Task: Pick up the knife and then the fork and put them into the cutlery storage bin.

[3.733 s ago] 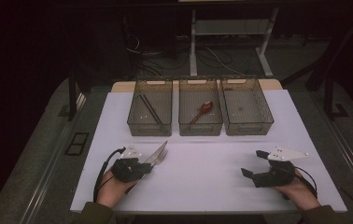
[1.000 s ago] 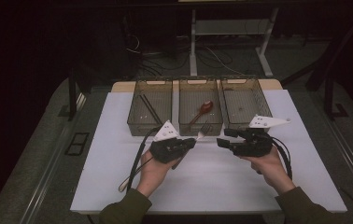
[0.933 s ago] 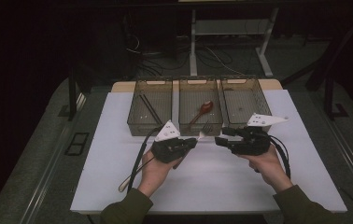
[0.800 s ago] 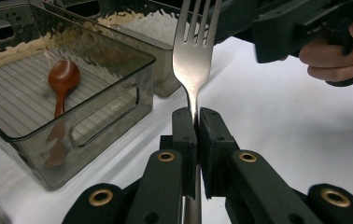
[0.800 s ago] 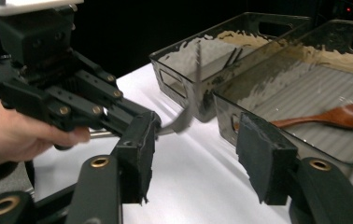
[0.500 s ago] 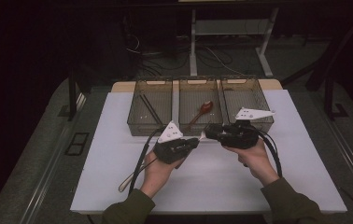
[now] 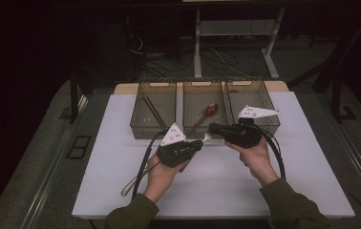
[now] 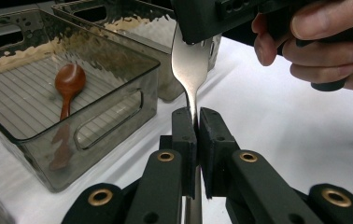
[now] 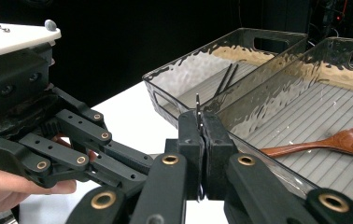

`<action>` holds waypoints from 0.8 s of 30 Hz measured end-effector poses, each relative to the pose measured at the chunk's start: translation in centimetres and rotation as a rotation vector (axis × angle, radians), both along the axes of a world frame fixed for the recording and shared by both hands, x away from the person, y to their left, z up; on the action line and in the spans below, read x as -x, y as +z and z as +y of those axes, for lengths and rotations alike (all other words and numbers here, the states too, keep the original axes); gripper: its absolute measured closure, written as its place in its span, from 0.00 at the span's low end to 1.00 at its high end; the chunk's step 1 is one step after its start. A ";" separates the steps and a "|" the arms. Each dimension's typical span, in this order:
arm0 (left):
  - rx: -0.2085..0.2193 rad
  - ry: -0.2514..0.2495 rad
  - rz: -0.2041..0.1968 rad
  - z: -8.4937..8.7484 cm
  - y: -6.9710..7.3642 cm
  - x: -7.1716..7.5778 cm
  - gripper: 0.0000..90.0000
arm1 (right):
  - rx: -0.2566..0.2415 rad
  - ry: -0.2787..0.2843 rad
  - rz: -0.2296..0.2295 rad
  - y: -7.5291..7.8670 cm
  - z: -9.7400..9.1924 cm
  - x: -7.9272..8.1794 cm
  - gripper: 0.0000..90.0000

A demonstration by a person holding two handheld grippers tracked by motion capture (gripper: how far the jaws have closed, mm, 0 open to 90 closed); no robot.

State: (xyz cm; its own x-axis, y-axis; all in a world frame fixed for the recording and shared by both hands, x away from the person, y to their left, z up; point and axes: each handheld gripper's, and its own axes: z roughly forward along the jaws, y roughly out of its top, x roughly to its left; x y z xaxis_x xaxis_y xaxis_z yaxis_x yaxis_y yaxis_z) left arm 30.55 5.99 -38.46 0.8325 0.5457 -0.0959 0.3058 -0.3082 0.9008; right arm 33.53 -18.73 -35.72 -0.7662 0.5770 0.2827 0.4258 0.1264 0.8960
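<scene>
While handing over: I'm passing the fork [image 8: 189, 70] above the table [image 7: 121, 124].
Left fingers [image 8: 196, 140]: gripping its handle.
Right fingers [image 9: 201, 135]: just closing on its tines.
Next: I'm releasing left, likely.

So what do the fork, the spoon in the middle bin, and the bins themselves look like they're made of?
Fork: likely polished metal, silvery and mirror-bright, gripped by both grippers.
Spoon: looks like wood, reddish-brown with a smooth, slightly glossy finish.
Bins: probably clear smoke-tinted plastic; see-through walls with a rippled texture, ribbed floors and moulded handle cutouts.
</scene>
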 end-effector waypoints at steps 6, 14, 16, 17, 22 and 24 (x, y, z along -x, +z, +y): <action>-0.007 -0.022 0.006 0.1 -0.2 -0.1 0.83 | 0.000 -0.008 -0.008 0.2 -0.5 0.0 0.97; -0.012 -0.050 -0.004 1.6 -0.3 0.3 0.67 | 0.012 -0.043 -0.014 0.6 -2.4 0.0 0.97; -0.019 -0.056 -0.003 2.2 -0.5 0.3 0.64 | 0.013 -0.056 -0.015 0.6 -3.0 0.0 0.97; -0.020 -0.053 -0.007 2.4 -0.6 0.4 0.61 | 0.015 -0.060 -0.015 0.6 -3.4 0.0 0.97; -0.018 -0.054 0.004 4.2 -0.7 0.6 0.53 | 0.006 -0.085 -0.010 0.8 -4.7 -0.1 0.97; -0.022 -0.049 0.007 4.9 -0.7 0.7 0.50 | 0.007 -0.091 -0.010 0.9 -5.2 -0.2 0.97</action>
State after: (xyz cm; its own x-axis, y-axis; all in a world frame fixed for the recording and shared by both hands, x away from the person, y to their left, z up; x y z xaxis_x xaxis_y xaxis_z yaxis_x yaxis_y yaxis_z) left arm 29.88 10.92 -39.20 0.8575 0.5065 -0.0904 0.2966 -0.3430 0.8913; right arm 33.74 -23.96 -34.82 -0.7134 0.6462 0.2712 0.4269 0.0939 0.8994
